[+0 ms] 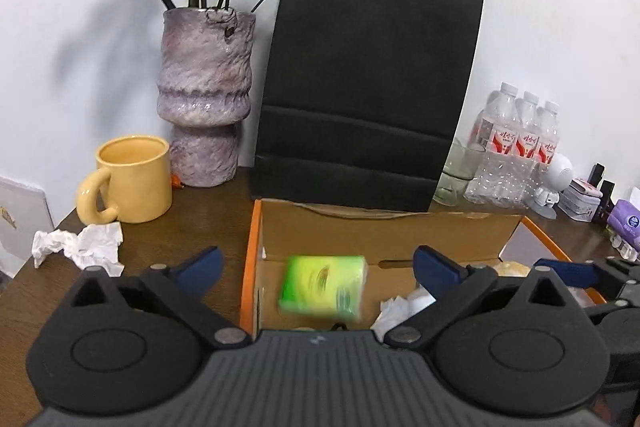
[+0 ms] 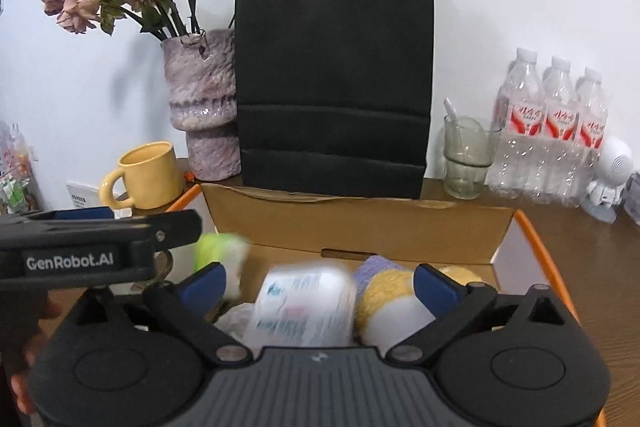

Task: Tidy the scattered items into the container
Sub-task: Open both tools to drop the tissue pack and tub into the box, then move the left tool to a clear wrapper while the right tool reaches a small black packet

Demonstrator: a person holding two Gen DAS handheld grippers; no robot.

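Left gripper (image 1: 316, 267): jaws spread wide, nothing pinched; blurred green rectangular tissue pack (image 1: 323, 286) between and below blue pads, inside orange-rimmed cardboard box (image 1: 250, 259), near box's left wall. Right gripper (image 2: 316, 281): jaws spread wide, nothing pinched; blurred white labelled packet (image 2: 304, 307) below, in box beside yellow-and-white soft ball (image 2: 390, 307). Remaining stray item, judged next target: crumpled white tissue (image 1: 80, 247) on brown wooden tabletop (image 1: 168, 251), left of box, in front of yellow ceramic mug (image 1: 134, 179), near tabletop's left edge. Left gripper nearer; reach goes leftward past box's left wall.
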